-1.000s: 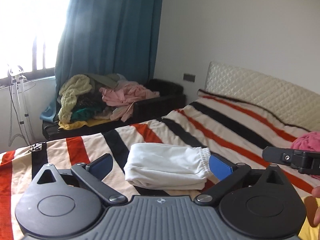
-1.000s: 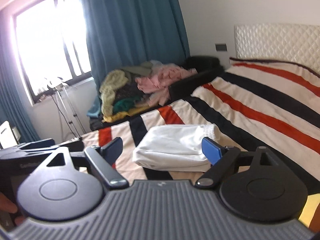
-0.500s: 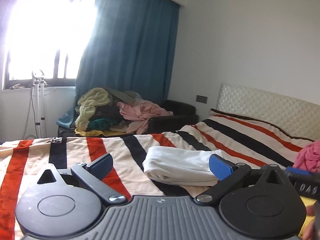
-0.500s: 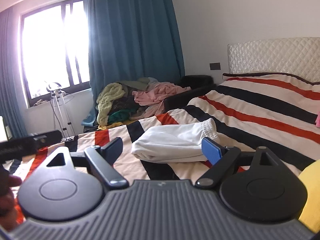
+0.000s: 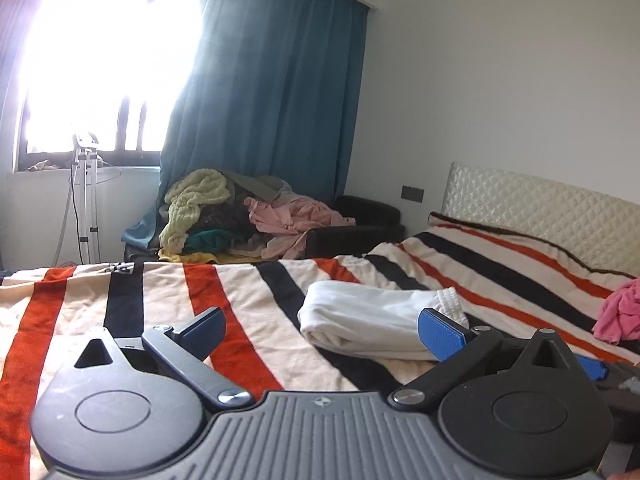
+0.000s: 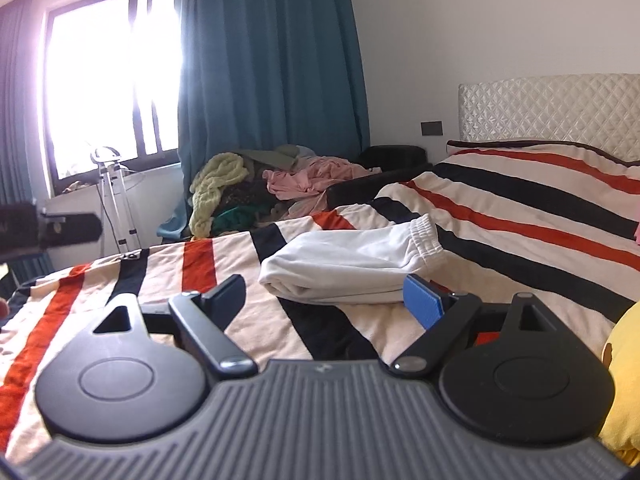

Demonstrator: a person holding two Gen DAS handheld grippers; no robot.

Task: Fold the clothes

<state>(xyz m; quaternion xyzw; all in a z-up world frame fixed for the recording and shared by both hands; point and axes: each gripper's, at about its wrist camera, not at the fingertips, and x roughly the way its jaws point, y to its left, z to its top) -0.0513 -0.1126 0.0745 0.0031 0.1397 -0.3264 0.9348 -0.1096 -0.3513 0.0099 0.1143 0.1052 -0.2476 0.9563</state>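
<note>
Home bedroom: a bed (image 5: pixel 500 276) under a cream blanket (image 6: pixel 520 200) striped red and black, backed by a quilted cream headboard (image 5: pixel 552 208) against a plain white wall with a dark switch plate (image 6: pixel 431 128). Teal curtains (image 5: pixel 272 100) hang beside a bright barred window (image 5: pixel 100 60), with a white stand (image 5: pixel 86 200) below the sill. Loose laundry (image 5: pixel 240 216) heaps on a dark couch (image 5: pixel 360 228) next to the bed.
</note>
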